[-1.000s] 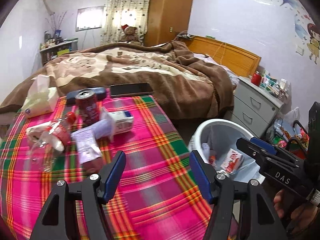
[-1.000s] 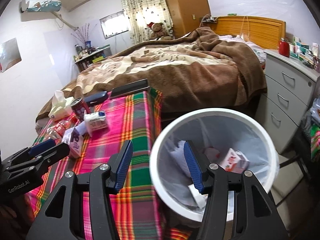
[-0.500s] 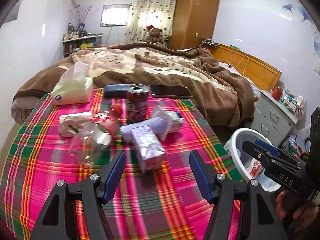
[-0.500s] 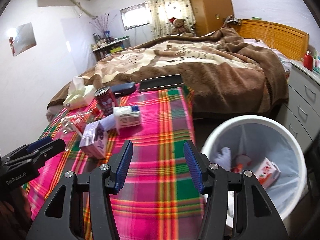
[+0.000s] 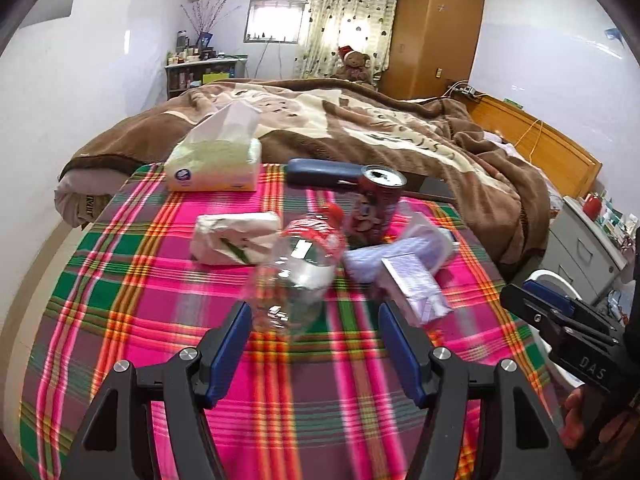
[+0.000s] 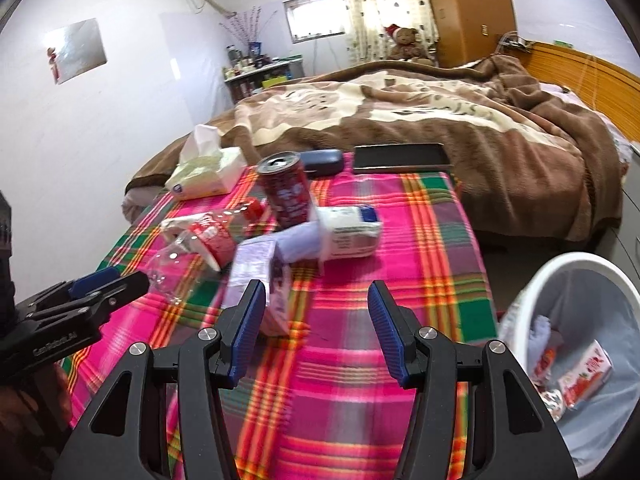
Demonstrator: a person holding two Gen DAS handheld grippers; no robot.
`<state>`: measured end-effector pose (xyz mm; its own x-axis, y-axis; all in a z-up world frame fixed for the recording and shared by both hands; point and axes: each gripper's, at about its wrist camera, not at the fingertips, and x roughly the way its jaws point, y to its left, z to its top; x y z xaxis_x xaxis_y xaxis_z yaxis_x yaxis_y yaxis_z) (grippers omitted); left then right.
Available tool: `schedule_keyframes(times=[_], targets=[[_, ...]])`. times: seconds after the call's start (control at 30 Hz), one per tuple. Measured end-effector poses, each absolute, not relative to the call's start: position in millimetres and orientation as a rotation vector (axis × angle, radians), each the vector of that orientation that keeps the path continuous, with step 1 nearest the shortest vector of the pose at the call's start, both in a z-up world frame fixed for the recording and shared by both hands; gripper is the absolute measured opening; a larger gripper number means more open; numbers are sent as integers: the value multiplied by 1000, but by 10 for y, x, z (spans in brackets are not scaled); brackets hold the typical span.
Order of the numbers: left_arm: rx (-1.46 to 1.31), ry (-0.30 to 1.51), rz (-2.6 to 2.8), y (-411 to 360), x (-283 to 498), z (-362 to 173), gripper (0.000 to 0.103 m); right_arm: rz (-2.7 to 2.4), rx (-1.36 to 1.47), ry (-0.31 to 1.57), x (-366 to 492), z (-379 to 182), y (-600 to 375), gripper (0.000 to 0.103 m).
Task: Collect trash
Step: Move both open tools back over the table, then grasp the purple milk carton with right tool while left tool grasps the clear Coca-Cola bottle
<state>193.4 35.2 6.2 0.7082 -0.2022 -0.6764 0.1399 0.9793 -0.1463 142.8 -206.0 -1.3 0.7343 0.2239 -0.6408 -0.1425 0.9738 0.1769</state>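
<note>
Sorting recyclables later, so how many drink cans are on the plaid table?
1. The red can stands upright near the table's far end, behind the clear plastic bottle. Another could hide behind the clutter.

Black tongs (image 5: 315, 346) with blue pads and silver screws (one marked "DAS").

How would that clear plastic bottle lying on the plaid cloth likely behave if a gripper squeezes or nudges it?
The clear plastic bottle looks empty, so it is probably light and may skid when nudged. It lies on its side with the red cap on, so it could roll. Its thin, already dented wall would likely buckle under a squeeze.
</note>
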Motion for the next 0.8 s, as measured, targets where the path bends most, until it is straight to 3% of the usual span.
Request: schedule_keyframes(times=[0.13, 0.8], targets=[[-115, 779, -195, 493, 2042, -5, 66, 234, 125, 733, 1532, -39, -1906, 68], [-101, 835, -287, 597, 2522, -116, 70, 187, 0, 844, 1886, -347, -1606, 68]])
